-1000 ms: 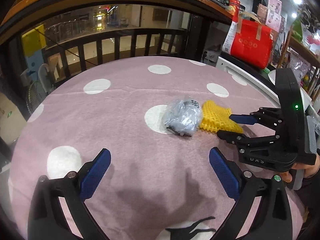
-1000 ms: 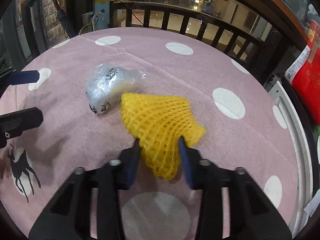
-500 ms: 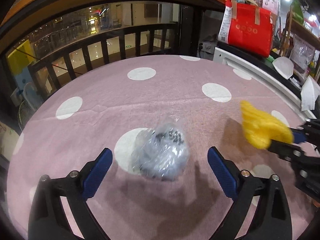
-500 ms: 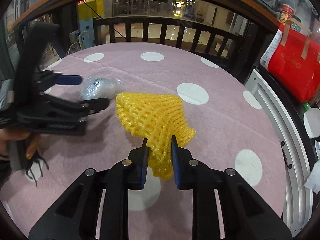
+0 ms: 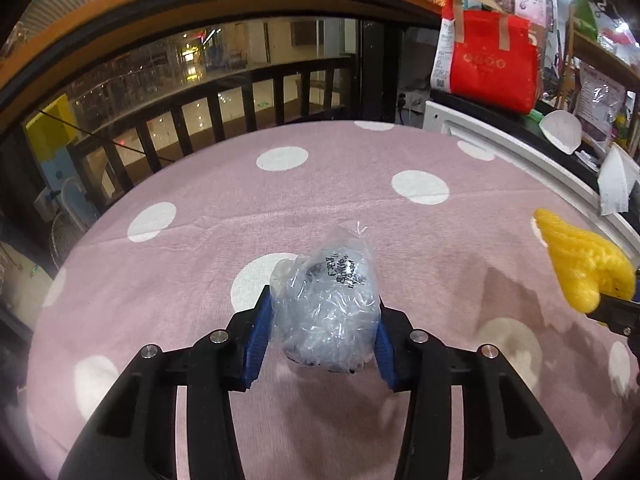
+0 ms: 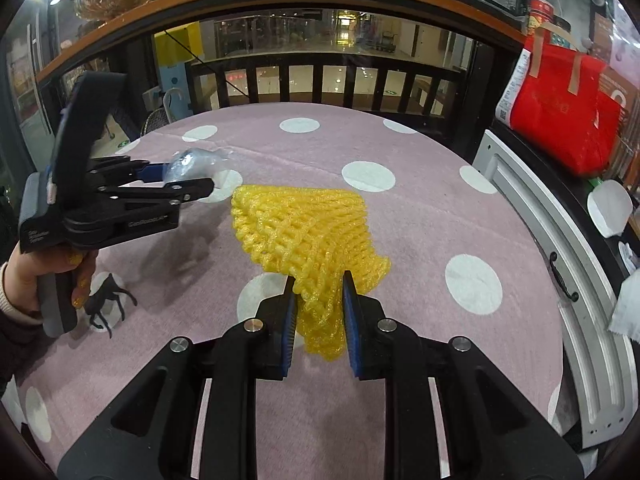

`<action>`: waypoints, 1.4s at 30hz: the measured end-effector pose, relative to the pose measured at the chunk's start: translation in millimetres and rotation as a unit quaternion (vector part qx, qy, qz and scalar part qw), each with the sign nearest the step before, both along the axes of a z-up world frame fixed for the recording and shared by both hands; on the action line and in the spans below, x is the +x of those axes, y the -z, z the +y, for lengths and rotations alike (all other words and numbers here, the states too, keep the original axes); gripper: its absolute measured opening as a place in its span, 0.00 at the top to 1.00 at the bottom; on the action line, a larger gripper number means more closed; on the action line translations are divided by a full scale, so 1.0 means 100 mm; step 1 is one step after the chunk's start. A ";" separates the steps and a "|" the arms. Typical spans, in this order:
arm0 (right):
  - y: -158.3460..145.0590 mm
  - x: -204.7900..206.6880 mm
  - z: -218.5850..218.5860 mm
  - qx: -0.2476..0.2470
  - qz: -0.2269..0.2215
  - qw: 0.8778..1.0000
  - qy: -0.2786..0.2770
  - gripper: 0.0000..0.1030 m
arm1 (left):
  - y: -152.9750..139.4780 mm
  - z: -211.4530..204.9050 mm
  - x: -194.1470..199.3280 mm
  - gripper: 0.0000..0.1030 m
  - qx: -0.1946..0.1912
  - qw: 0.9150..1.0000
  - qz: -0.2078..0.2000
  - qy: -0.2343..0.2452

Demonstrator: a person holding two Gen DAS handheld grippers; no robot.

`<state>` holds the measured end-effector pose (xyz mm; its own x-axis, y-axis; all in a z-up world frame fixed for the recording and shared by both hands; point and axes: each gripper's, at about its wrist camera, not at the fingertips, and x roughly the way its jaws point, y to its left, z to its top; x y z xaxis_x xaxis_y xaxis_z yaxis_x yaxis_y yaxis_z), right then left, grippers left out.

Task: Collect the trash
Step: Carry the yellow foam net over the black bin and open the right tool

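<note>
Both grippers carry trash: left gripper [image 5: 322, 330], jaws just closing, squeezes the crumpled clear plastic bag [image 5: 326, 312]; right gripper [image 6: 319, 316] pinches the yellow foam net sleeve [image 6: 304, 232] clear of the pink dotted tablecloth [image 6: 420, 216].

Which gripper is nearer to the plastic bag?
Left. The left gripper has just closed around the plastic bag; the right gripper is off to its side, holding the yellow net.

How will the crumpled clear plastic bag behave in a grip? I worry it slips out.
The clear plastic bag looks thin and crinkled, so it probably squashes rather than resists. The left claw, whose jaws have just been closing, brackets it, and the glossy film may slide. It likely weighs little.
</note>
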<state>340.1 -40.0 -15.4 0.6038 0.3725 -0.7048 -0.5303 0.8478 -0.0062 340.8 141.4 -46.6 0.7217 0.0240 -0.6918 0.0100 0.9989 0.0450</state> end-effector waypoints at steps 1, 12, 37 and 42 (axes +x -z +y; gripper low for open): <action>-0.01 -0.04 -0.04 0.004 0.000 1.000 0.002 0.79 | -0.04 -0.03 -0.08 0.57 0.001 1.000 -0.006 0.003; -0.03 -0.57 -0.50 0.037 -0.001 0.999 0.025 0.79 | -0.32 -0.45 -0.88 0.57 0.000 0.998 -0.054 0.044; 0.13 -1.55 -1.79 0.066 0.005 0.992 0.111 0.79 | -0.30 -1.43 -1.76 0.57 -0.054 0.988 -0.072 0.124; 0.21 -1.62 -2.06 0.072 0.013 0.987 0.143 0.79 | -0.30 -1.56 -1.83 0.57 -0.062 0.986 -0.071 0.135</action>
<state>178.5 -246.3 -36.9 0.6807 0.2873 -0.6738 -0.2671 0.9539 0.1369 158.3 -15.1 -17.1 0.7805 -0.2612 -0.5680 0.2791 0.9586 -0.0574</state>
